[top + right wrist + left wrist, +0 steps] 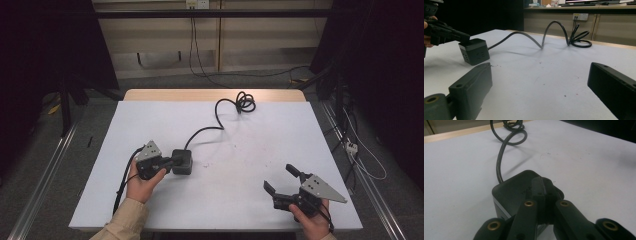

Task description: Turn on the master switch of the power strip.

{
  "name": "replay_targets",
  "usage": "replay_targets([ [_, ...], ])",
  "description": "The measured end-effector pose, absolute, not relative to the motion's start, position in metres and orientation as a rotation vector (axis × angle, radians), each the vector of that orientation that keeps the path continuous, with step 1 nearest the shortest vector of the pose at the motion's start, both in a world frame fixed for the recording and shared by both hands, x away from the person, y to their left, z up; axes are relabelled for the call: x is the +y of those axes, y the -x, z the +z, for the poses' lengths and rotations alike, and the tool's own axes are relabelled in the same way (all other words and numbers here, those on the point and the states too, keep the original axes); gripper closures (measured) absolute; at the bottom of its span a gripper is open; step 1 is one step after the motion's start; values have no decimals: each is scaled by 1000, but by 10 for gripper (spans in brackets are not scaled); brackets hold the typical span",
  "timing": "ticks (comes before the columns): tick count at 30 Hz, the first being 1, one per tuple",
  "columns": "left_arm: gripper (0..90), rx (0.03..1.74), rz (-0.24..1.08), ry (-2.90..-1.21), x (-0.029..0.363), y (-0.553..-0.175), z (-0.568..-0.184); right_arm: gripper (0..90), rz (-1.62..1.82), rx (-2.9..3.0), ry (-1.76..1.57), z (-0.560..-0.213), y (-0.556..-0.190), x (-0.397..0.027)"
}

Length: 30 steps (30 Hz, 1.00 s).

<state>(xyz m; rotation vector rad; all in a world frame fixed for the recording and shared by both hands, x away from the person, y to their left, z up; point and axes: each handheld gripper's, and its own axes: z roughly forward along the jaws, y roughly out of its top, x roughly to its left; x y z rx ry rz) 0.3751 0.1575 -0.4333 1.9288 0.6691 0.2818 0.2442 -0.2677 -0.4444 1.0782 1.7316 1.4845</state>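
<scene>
A black cube-shaped plastic power block [182,161] sits on the left half of the white-topped desk [260,150], about midway between its near and far edges. From the block's far side a thick black cable [216,118] runs away across the desk, arches clear of the surface, and ends in a loose coil [245,102] near the far edge. In the right gripper view the block [474,51] shows small markings on its side face, and the cable [529,37] rises in a hump before the coil.

The left gripper [167,163], held in the person's left hand [142,182], lies just left of the block with its tips over the block's top. In the left gripper view its jaws stand pressed together with nothing between them, their tips resting on the block's [511,191] top face.

The right gripper [281,181], held in the right hand [312,222] at the near right of the desk, is well apart from the block. Its jaws stand wide, with bare desk between them. A beige sleeve [125,220] covers the left forearm.
</scene>
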Motion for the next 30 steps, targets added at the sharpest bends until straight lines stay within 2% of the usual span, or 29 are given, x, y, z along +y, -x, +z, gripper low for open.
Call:
replay_targets([
  [30,900,710,251,-1892,158,-377,-434,52,1485,1737,-1075,-445,-246,-267],
])
